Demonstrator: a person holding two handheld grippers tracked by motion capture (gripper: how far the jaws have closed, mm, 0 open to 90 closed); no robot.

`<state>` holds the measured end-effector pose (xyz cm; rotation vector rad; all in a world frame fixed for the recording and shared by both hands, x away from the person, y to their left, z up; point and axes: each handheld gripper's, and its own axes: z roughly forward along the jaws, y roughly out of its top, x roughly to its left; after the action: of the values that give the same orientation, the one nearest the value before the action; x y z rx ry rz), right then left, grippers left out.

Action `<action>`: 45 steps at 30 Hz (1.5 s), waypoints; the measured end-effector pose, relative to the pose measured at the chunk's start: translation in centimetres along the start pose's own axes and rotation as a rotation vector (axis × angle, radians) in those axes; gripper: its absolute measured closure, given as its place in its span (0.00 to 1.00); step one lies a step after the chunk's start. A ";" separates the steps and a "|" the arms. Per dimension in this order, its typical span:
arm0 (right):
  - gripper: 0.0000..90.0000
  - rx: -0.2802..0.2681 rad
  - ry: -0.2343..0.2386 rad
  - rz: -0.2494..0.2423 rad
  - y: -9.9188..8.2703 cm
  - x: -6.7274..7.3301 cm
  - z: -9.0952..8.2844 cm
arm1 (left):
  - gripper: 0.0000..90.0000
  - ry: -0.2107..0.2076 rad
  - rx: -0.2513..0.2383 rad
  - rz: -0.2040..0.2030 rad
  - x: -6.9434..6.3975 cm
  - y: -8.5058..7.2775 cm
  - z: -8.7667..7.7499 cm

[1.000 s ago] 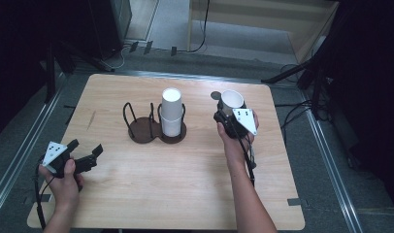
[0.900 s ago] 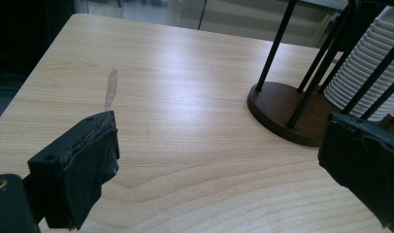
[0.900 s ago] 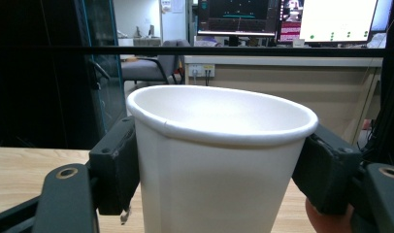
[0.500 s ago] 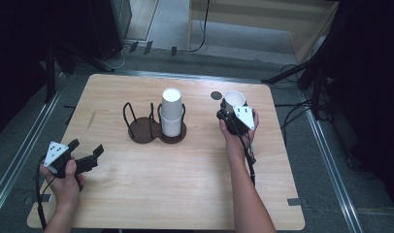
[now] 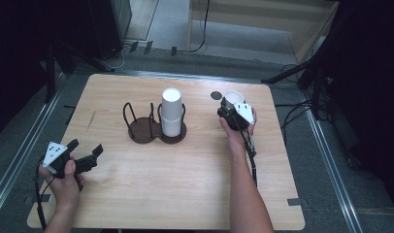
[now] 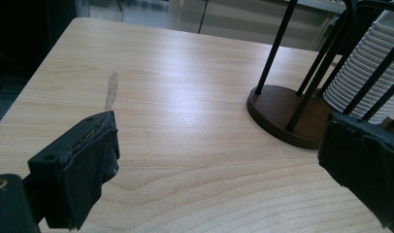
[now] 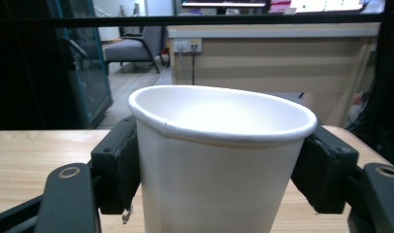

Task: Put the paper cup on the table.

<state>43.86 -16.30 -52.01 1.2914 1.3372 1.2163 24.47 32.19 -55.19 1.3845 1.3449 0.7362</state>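
A white paper cup (image 5: pixel 234 96) stands upright between the jaws of my right gripper (image 5: pixel 232 108) at the table's far right, and the gripper is shut on it. In the right gripper view both pads press the sides of the cup (image 7: pixel 214 111) just under its rim; its bottom is hidden, so I cannot tell whether it touches the table. A dark wire cup holder (image 5: pixel 144 127) sits mid-table, with a stack of white cups (image 5: pixel 171 111) in its right ring and nothing in its left. My left gripper (image 5: pixel 86 147) rests open at the near left, its jaws (image 6: pixel 219 170) wide apart.
A small dark round mark (image 5: pixel 215 95) lies on the wooden table (image 5: pixel 185 184) just left of the held cup. In the left gripper view the holder's base (image 6: pixel 282 114) and the cup stack (image 6: pixel 365 73) are ahead to the right. The floor drops away past the table's edges.
My right hand has sunk a little with the cup and drifted slightly toward the far right. The left hand has kept still.
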 end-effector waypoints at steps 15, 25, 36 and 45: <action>0.28 0.081 0.002 0.006 -1.1 -1.1 1.5 | 0.02 0.004 0.002 -0.006 0.1 0.0 0.0; 0.25 0.122 0.019 0.003 -1.5 -0.7 1.8 | 0.02 0.002 -0.002 -0.013 0.1 0.0 0.0; 0.00 0.194 0.060 0.036 -1.4 -0.6 1.4 | 0.02 -0.009 -0.002 -0.014 0.1 0.0 0.0; 0.00 0.210 0.087 0.041 -0.2 -0.2 0.3 | 0.02 -0.009 -0.001 -0.016 0.2 0.0 0.0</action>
<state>44.15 -16.50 -52.27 1.4324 1.5408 1.1965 24.54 32.35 -55.23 1.3728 1.3474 0.7193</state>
